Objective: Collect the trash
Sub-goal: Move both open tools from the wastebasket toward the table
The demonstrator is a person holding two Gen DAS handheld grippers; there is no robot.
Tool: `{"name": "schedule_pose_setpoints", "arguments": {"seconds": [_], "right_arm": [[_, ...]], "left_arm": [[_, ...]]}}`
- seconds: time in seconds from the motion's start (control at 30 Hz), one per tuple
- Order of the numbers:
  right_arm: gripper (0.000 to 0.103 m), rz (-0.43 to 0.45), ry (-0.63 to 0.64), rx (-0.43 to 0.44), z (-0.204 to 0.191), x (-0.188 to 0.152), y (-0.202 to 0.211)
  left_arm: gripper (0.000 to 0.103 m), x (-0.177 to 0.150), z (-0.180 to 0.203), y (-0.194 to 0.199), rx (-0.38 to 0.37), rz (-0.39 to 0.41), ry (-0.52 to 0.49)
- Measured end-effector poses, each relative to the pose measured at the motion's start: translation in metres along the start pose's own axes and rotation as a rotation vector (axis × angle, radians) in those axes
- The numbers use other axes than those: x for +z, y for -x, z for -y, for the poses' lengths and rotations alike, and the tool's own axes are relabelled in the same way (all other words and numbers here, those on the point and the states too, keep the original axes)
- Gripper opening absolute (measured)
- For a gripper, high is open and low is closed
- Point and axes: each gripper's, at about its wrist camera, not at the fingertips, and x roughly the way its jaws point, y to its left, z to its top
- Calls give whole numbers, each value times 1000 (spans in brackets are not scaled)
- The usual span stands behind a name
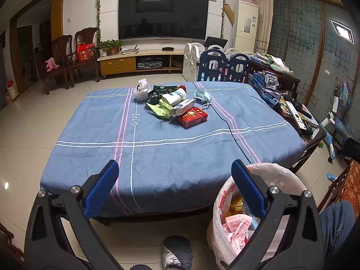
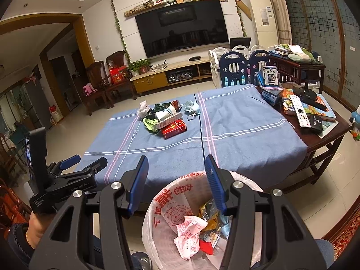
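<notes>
Hovering over the white plastic trash bag with red print [image 2: 180, 204], the right gripper [image 2: 177, 184] is holding its blue-padded jaws about half open with nothing between them. The left gripper [image 1: 175, 193] is standing wide open and empty above the near edge of the blue striped cloth on the tabletop [image 1: 171, 148], with the bag at its 4 o'clock. Crumpled pink-and-white wrappers [image 2: 189, 231] are lying inside the bag. At 12 o'clock, well apart from both grippers, the remaining trash is sitting on the cloth: a red flat carton [image 1: 191, 117], a green foil wrapper [image 1: 160, 110], a white crumpled tissue [image 1: 141, 90] and a light blue face mask [image 1: 203, 96].
</notes>
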Motion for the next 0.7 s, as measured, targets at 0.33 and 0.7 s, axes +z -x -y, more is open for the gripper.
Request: {"name": "schedule_pose_setpoints", "arguments": {"seconds": [0.33, 0.7], "right_arm": [[52, -5, -1, -1, 0, -2, 0], [52, -61, 8, 12, 3, -8, -33]], "left_arm": [[100, 0, 2, -5, -3, -16, -3], [100, 43, -29, -57, 7, -60, 145]]}}
